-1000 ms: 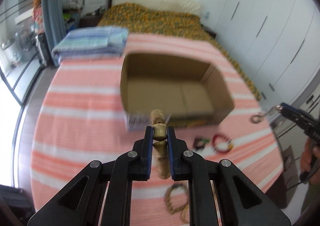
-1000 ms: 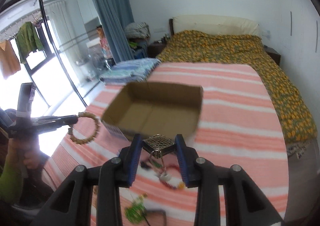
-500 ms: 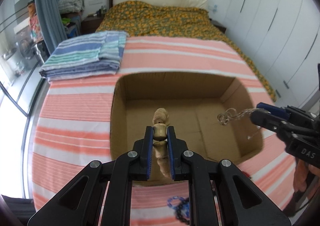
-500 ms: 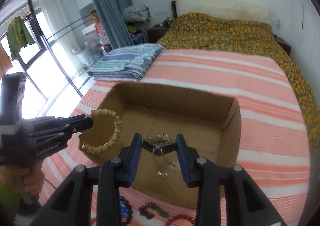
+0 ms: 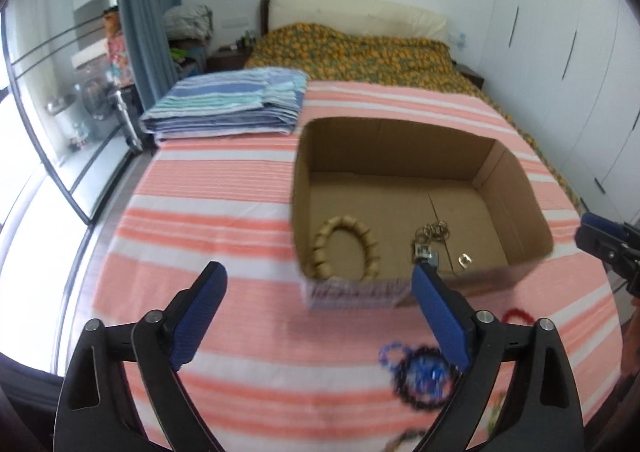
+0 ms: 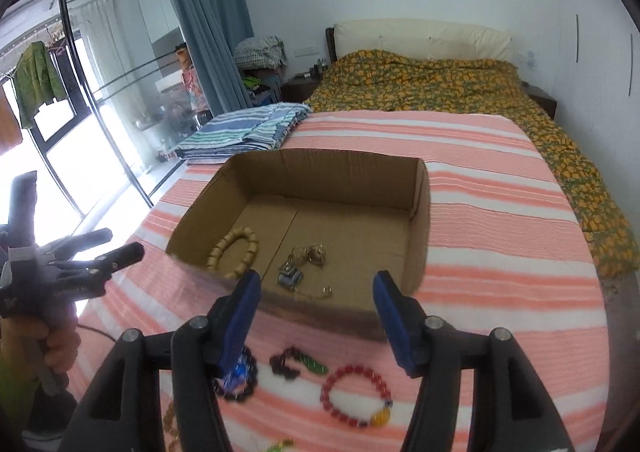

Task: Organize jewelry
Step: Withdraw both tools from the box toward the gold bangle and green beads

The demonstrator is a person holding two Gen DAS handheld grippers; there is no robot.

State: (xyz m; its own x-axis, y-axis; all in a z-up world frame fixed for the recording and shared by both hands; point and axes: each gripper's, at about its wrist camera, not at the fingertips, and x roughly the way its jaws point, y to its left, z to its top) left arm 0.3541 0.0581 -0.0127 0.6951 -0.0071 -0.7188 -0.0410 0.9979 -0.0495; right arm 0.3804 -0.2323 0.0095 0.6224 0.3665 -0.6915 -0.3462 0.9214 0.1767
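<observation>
The red bracelet [image 6: 357, 396] on the striped blanket [image 6: 500, 252] looks light and hard-beaded, likely easiest pinched across one side of its loop. The cardboard box [image 6: 418, 236] holds a wooden bracelet [image 6: 234, 250] and a metal trinket [image 6: 298, 266] (chain tangled). Left gripper [image 5: 318, 318] and right gripper [image 6: 316, 316] are both opening, with nothing between their jaws.

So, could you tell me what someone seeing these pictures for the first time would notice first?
Probably the open cardboard box in the middle of the pink-striped bedspread, with a wooden bead bracelet lying at its left and a metal trinket beside it. Next, the red bead bracelet and darker ones on the spread in front of the box. Both grippers' jaws are opening, nothing between them.
</observation>
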